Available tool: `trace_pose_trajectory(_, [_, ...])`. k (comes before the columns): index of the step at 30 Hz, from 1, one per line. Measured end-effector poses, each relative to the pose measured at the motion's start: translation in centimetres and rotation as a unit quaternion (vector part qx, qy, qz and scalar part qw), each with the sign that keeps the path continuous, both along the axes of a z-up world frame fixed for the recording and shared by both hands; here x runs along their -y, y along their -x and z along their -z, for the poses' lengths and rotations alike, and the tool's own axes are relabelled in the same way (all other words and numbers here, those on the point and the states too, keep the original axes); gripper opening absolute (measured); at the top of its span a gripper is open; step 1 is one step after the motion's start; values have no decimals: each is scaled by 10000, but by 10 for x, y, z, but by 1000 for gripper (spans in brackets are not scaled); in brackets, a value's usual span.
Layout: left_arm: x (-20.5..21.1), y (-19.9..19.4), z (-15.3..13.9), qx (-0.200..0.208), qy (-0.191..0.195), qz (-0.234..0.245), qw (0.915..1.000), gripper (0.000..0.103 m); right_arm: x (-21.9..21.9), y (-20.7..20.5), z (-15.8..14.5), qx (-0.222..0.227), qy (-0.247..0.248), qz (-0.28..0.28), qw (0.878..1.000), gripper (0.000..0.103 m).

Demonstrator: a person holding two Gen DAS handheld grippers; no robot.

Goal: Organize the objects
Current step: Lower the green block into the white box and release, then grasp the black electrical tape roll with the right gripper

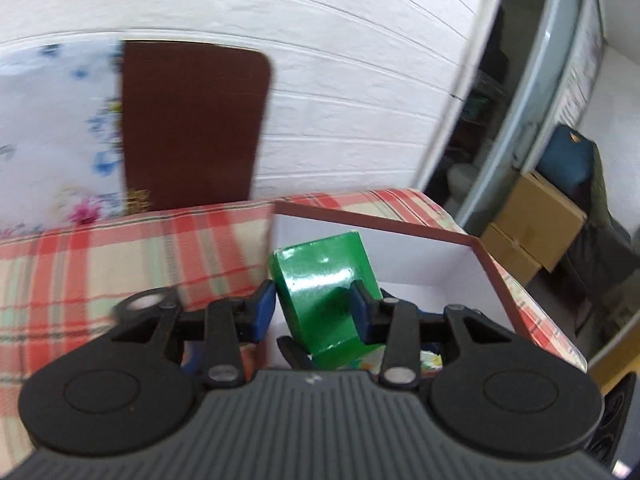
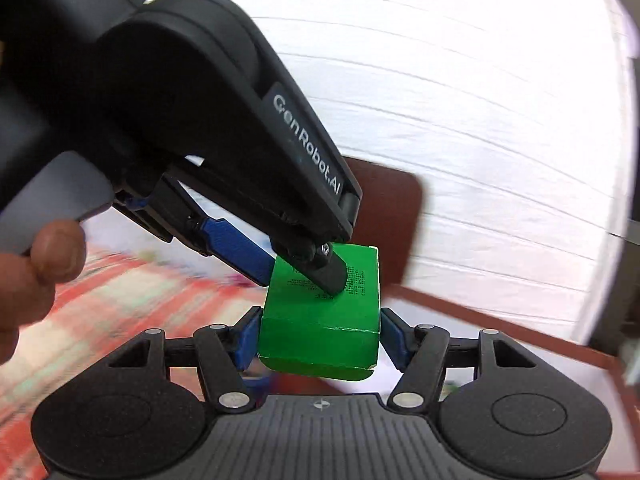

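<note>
Green cardboard links both tools: the left gripper [image 1: 314, 310] clamps the small green box [image 1: 326, 300] between its blue pads above the white-lined open box [image 1: 476, 276] on the plaid cloth [image 1: 120, 256], while the right gripper [image 2: 318, 338] pinches its lower end.

Likely home: plaid tablecloth [image 1: 120, 264], stacked cardboard boxes [image 1: 536, 220].

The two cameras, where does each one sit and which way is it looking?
Left wrist: sits on the left gripper, looking along its fingers at the green box over a white box on the plaid cloth; no hand shows.
Right wrist: sits on the right gripper, facing the wall; a hand and the left gripper show.
Shared: both grippers pinch the same green box.
</note>
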State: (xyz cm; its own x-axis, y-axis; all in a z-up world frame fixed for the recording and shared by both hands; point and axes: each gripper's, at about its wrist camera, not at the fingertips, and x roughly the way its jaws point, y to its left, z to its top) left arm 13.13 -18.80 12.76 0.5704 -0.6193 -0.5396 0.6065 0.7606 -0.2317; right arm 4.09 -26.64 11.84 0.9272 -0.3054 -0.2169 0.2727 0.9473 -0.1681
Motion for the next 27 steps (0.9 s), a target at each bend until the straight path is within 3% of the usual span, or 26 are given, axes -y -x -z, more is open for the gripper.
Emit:
trace_pose_trajectory(2, [27, -5, 6, 63, -129, 135, 9998, 43, 25, 1, 2, -14, -118, 271, 9996, 60])
trace_pose_trajectory(4, [49, -9, 11, 217, -396, 46, 9990, 53, 46, 1, 6, -19, -199, 530, 9984, 62])
trace_pose_trajectory(5, [57, -11, 14, 304, -527, -35, 9981, 54, 55, -1, 10, -10, -186, 690, 9974, 75])
trace_pose_trajectory(6, [61, -11, 17, 365, -643, -94, 9972, 54, 63, -4, 14, -67, -144, 865, 9961, 82])
trace_pose_trajectory(11, [55, -7, 25, 576, -1076, -317, 9920, 54, 82, 1, 27, -68, -434, 1106, 9929, 80])
trace_pose_trajectory(16, [20, 6, 16, 695, -900, -599, 9917, 54, 69, 16, 27, 137, -497, 1093, 9927, 80])
trace_pose_trajectory(20, [-22, 1, 16, 478, -750, -1131, 9896, 54, 43, 41, 25, 357, -487, 945, 9937, 80])
trace_pose_trajectory(23, [-53, -8, 26, 247, -796, -1532, 9847, 54, 20, 50, 23, 503, -452, 686, 9953, 80])
trace_pose_trajectory(24, [-63, -11, 30, 155, -811, -1654, 9828, 54, 30, 37, 21, 511, -508, 531, 9960, 80])
trace_pose_trajectory(27, [-91, -18, 44, -118, -797, -1959, 9773, 53, 3, 40, 24, 342, -506, -73, 9981, 80])
